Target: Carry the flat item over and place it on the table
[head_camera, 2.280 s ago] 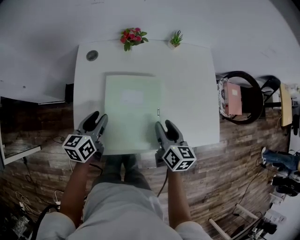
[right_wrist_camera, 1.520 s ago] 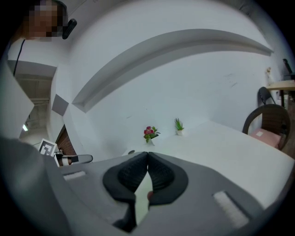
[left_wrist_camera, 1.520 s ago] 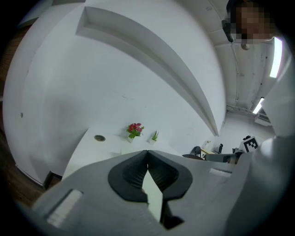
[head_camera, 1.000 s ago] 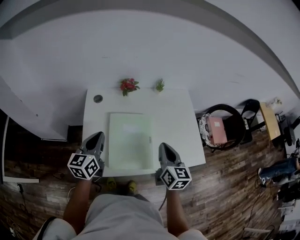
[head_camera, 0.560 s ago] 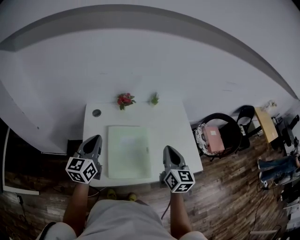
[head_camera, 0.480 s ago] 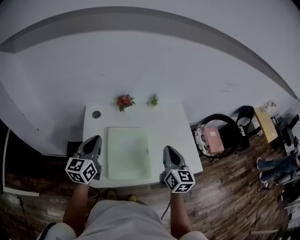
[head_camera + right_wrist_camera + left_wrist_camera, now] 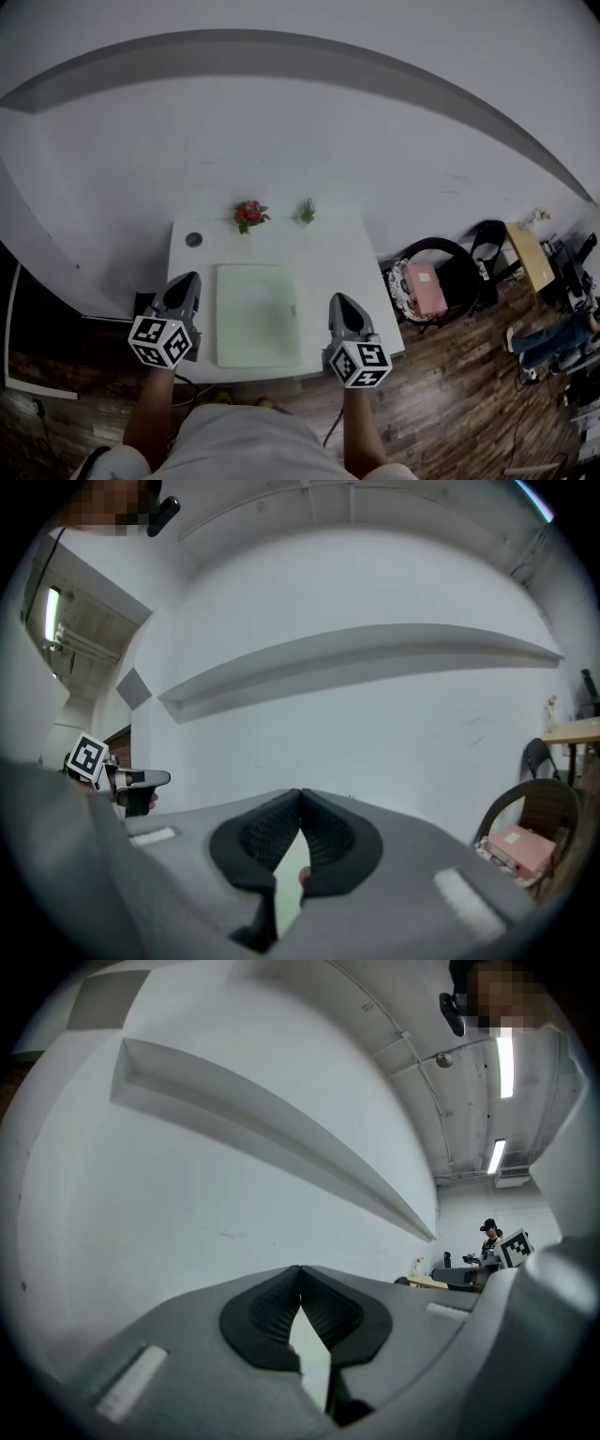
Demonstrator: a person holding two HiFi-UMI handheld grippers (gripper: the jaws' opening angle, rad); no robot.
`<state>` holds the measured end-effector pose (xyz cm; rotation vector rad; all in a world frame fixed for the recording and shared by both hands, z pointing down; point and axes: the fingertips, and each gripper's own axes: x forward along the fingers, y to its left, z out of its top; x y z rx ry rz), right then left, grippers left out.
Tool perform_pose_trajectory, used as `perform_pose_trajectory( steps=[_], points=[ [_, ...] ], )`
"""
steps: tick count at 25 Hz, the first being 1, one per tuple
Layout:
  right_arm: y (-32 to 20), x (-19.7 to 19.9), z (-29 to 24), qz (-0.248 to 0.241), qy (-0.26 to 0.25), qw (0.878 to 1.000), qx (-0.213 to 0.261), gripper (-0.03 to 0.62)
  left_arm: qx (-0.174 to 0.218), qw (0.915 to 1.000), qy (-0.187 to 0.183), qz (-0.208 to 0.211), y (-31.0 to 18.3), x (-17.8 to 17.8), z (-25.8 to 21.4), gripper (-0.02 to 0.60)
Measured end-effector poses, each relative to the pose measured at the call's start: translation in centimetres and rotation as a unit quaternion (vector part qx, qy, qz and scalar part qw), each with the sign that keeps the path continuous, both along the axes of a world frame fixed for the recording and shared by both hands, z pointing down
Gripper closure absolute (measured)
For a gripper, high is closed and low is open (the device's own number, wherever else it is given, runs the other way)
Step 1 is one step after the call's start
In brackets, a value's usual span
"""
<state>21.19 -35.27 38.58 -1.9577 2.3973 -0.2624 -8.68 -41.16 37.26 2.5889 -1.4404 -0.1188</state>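
The flat item (image 7: pixel 258 314), a pale green sheet, lies on the white table (image 7: pixel 337 258) in the head view. My left gripper (image 7: pixel 185 278) hangs above the table's near left edge, left of the sheet, and is shut on nothing. My right gripper (image 7: pixel 339 300) hovers over the near right part of the table, right of the sheet, also shut and empty. In the left gripper view the left gripper (image 7: pixel 300 1269) points level at a white wall with its pads together. The right gripper (image 7: pixel 300 794) shows the same in the right gripper view. Neither touches the sheet.
Red flowers (image 7: pixel 249 214), a small green plant (image 7: pixel 307 211) and a round grey disc (image 7: pixel 193 240) stand along the table's far edge. A black chair (image 7: pixel 417 258) holding a pink box (image 7: pixel 427 289) stands to the right on the wooden floor (image 7: pixel 469 375). A white wall rises behind.
Both grippers have risen and drawn back from the sheet's near corners, now shut. The table looks smaller and farther below. The sheet stays flat on the table.
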Motion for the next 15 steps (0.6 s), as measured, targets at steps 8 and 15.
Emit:
perform_pose_trajectory(
  steps=[8,15],
  points=[
    [-0.4,-0.4,-0.6,0.001,-0.007,1.0,0.006,0.591,0.006,0.9999,-0.009,0.006,-0.3,-0.8,-0.9,0.574],
    [-0.5,-0.3,-1.0,0.007,-0.001,1.0,0.007,0.591,0.009,0.9999,-0.008,-0.001,-0.4,-1.5,-1.4,0.574]
  ],
)
